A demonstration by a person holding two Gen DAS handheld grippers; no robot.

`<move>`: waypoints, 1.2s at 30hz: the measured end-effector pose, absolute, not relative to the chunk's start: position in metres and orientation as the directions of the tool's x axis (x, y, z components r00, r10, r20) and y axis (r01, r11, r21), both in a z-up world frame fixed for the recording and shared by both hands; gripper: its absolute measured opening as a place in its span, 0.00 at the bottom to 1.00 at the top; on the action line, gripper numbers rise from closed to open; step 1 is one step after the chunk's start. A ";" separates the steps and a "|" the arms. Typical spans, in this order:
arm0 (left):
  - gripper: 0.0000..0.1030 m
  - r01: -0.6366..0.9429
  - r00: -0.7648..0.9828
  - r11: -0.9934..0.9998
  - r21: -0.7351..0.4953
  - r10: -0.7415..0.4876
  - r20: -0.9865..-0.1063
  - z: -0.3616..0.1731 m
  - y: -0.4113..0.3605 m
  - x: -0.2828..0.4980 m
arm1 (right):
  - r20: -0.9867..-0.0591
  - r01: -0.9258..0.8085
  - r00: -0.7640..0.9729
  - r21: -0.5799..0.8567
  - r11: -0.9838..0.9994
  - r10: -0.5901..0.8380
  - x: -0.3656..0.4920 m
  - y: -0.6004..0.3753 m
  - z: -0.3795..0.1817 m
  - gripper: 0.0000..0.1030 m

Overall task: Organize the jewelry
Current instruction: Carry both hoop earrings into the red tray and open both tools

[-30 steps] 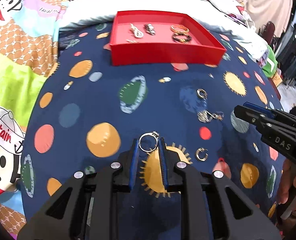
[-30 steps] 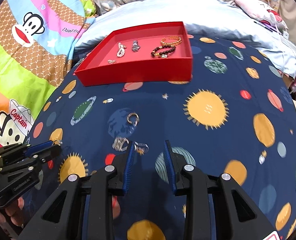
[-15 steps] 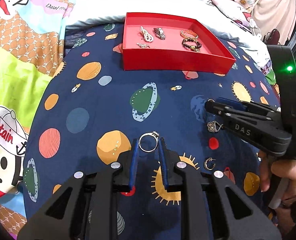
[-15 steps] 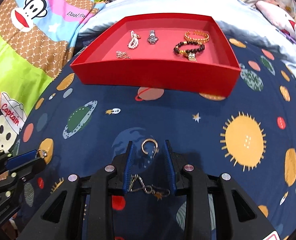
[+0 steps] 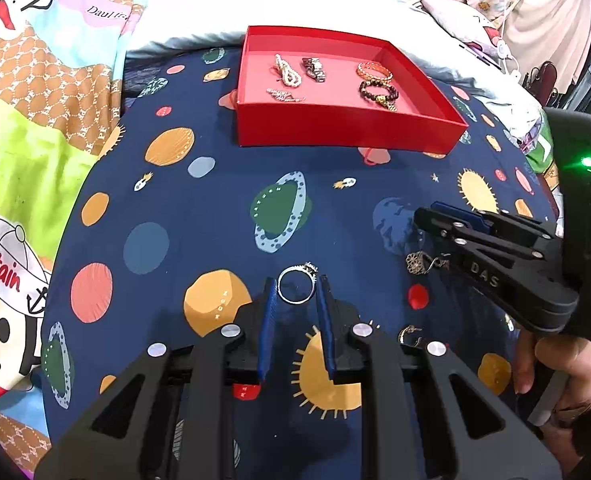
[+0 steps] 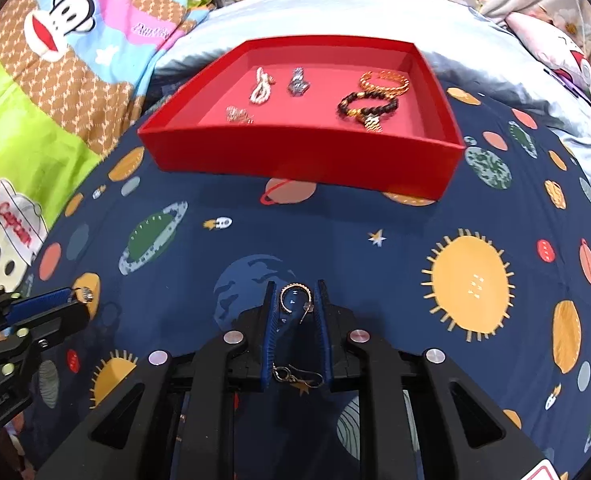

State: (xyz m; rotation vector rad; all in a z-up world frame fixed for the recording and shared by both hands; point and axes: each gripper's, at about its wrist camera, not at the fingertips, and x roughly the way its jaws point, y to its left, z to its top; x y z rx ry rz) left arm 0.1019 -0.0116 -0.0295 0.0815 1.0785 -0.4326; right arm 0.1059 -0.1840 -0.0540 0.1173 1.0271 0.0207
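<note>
My left gripper [image 5: 296,289] is shut on a silver ring [image 5: 296,287] with a small stone and holds it above the navy space-print cloth. My right gripper [image 6: 295,300] is shut on a gold hoop earring [image 6: 294,300] low over the cloth; it also shows in the left wrist view [image 5: 427,220]. The red tray [image 5: 347,130] stands ahead with a pearl piece [image 5: 287,72], a silver piece [image 5: 313,69], a gold bracelet [image 5: 374,71] and a dark bead bracelet [image 5: 377,93] in it. The tray also shows in the right wrist view [image 6: 295,152].
A filigree drop earring [image 5: 417,263] and a gold hoop earring [image 5: 409,334] lie on the cloth right of my left gripper. Another small dangling piece [image 6: 295,376] lies between the right fingers' bases. Cartoon bedding [image 5: 35,120] lies left, pillows behind the tray.
My right gripper moved forward and left to the gold hoop earring and closed on it. My left gripper kept the ring and moved closer to the tray.
</note>
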 end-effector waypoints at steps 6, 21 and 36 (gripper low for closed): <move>0.18 0.395 0.433 0.908 -0.144 -0.321 -0.842 -0.015 -0.023 0.120 | -0.812 0.065 0.578 0.139 0.988 0.076 0.106 -0.202 -0.018 0.16; 0.18 0.417 0.560 0.904 -0.090 -0.334 -0.758 0.033 -0.068 0.201 | -0.733 0.073 0.678 0.147 0.986 0.059 0.178 -0.229 0.042 0.16; 0.18 0.388 0.551 0.917 -0.090 -0.309 -0.775 0.012 -0.088 0.259 | -0.769 0.074 0.636 0.145 0.987 0.065 0.217 -0.222 0.012 0.16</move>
